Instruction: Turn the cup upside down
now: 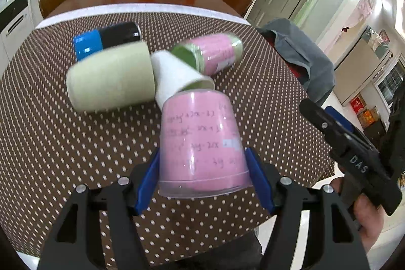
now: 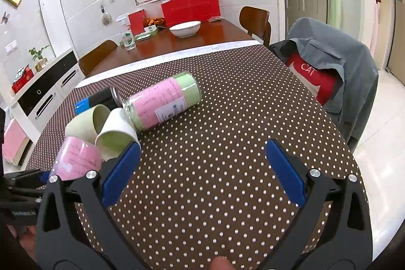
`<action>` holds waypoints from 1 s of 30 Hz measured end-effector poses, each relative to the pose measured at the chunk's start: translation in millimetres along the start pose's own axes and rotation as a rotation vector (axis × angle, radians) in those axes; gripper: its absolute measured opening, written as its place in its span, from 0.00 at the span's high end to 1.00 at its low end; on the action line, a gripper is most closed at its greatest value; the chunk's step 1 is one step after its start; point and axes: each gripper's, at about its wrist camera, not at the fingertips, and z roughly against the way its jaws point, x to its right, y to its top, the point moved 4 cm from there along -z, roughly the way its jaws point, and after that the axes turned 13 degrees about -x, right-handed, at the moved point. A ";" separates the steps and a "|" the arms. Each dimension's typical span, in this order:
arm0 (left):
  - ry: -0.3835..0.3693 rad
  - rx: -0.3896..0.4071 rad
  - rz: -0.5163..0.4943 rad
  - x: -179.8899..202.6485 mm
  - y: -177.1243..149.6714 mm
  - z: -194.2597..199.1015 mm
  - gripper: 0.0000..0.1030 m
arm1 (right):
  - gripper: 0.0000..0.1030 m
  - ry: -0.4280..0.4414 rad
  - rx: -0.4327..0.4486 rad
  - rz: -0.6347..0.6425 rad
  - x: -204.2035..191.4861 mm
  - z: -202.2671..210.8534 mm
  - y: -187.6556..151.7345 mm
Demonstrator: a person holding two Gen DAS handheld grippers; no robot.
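My left gripper is shut on a clear plastic cup with a pink handwritten paper liner, its blue pads on both sides near the wide rim; the narrow base points away from me. The cup also shows in the right wrist view, lifted at the left. My right gripper is open and empty above the dotted tablecloth. A white paper cup lies on its side just beyond the held cup.
A pale green cup, a blue-and-black cylinder and a pink-and-green jar lie on their sides. A grey jacket hangs on a chair at the right. A wooden table with a white bowl stands behind.
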 end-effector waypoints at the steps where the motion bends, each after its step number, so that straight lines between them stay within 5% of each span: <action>1: 0.003 0.000 0.001 0.1 -4.1 -2.2 0.37 | 0.06 0.002 0.001 0.004 -0.7 0.5 -3.0; 16: 0.032 -0.014 0.027 -9.9 -21.9 -24.3 0.35 | 0.06 0.014 0.008 0.035 -18.9 2.1 -23.1; 20: 0.099 -0.035 0.035 -13.3 -24.3 -27.9 0.23 | 0.06 0.016 0.014 0.039 -20.2 6.1 -25.4; 30: 0.224 0.116 -0.023 -11.3 -32.3 -0.1 0.11 | 0.06 0.042 0.021 0.042 -24.2 16.5 -25.4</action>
